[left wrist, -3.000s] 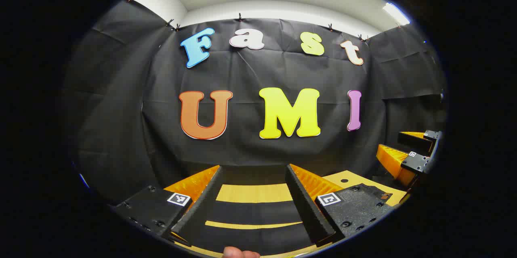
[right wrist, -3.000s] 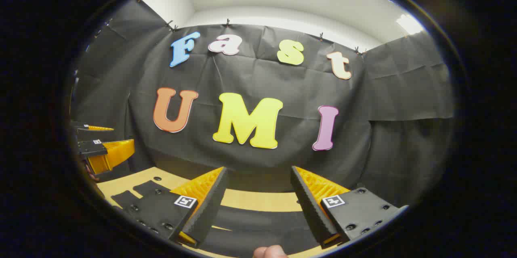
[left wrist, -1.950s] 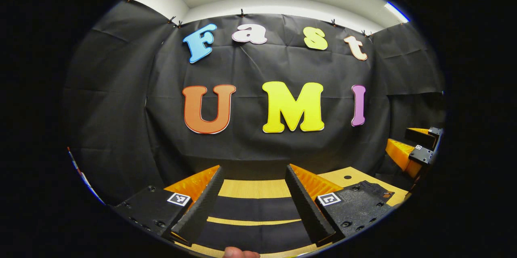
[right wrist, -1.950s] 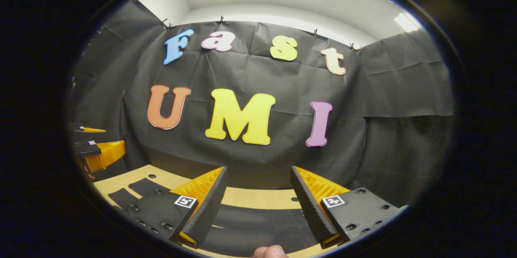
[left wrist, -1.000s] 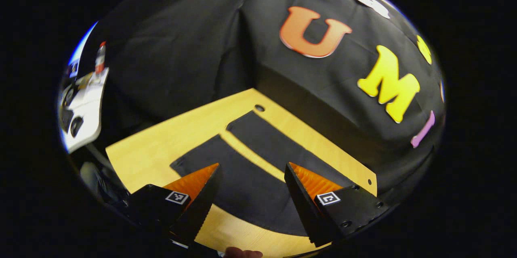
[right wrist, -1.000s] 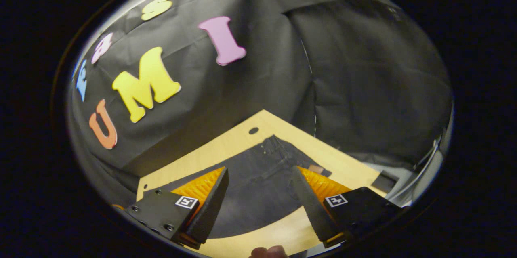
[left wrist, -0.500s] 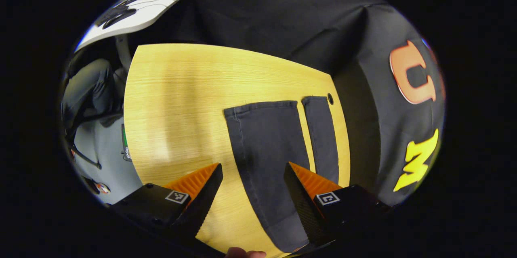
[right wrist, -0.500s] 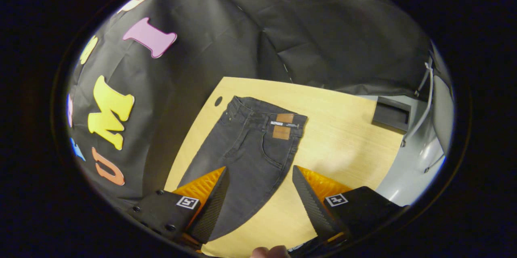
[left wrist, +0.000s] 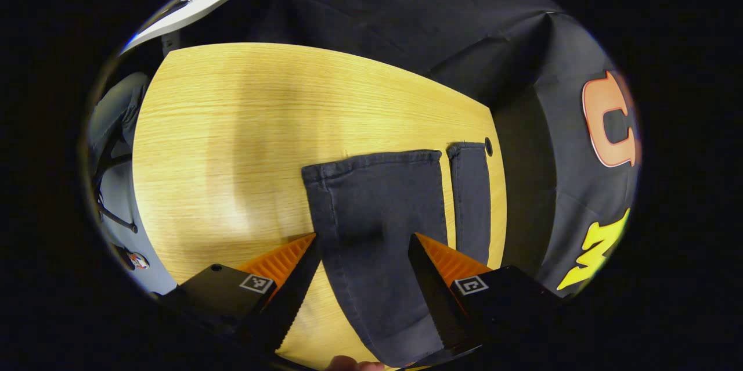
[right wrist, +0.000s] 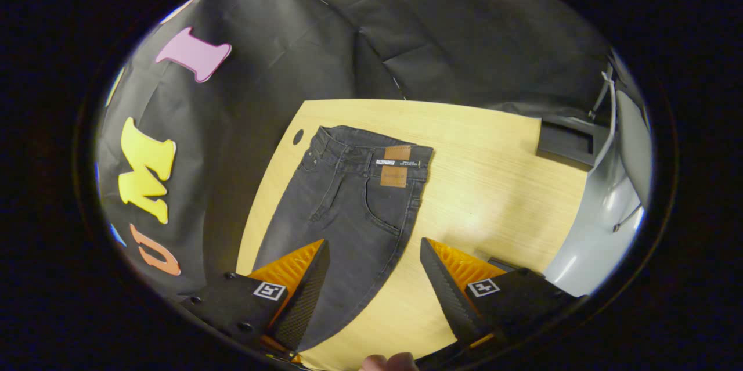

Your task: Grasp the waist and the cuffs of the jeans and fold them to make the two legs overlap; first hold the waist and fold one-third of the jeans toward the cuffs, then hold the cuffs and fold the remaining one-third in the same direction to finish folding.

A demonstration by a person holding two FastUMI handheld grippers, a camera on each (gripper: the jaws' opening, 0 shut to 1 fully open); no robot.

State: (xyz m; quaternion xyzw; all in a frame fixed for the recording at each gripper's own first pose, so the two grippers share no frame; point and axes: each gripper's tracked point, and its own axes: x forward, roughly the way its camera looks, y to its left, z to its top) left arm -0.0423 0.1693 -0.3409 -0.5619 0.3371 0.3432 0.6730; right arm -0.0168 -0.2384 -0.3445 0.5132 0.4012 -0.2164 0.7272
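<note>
Left tool (left wrist: 363,243): jaws spread wide, gripping nothing, held above the jeans (left wrist: 383,226) with no contact visible. The nearer leg passes through the gap between its 2 fingers (left wrist: 290,292). Beyond the tips that leg ends at its cuff (left wrist: 371,159); the 2nd cuff (left wrist: 467,147) lies just beside it, a thin strip of bare tabletop (left wrist: 232,127) between the 2 legs. A small round hole (left wrist: 488,146) in the tabletop sits just past the 2nd cuff, at the edge next to the booth wall.

Right tool (right wrist: 374,249): jaws likewise spread wide, nothing between them, held above the jeans (right wrist: 342,214) at the hip and thigh region. 1 finger (right wrist: 302,295) overlaps the denim in the picture; the other shows over bare tabletop (right wrist: 493,185) just beside the jeans' outer seam. A fingertip of the holding hand (right wrist: 388,362) shows at the bottom edge.

Jeans: dark grey denim, flat on the light wood tabletop, legs apart. In the right gripper view the waist (right wrist: 371,153) is the far end, with a brown patch (right wrist: 395,168) on the waistband. Another round hole (right wrist: 298,137) lies just beside the waist corner nearest the wall. A dark flat object (right wrist: 566,137) sits at the tabletop's far corner, well apart from the jeans.
</note>
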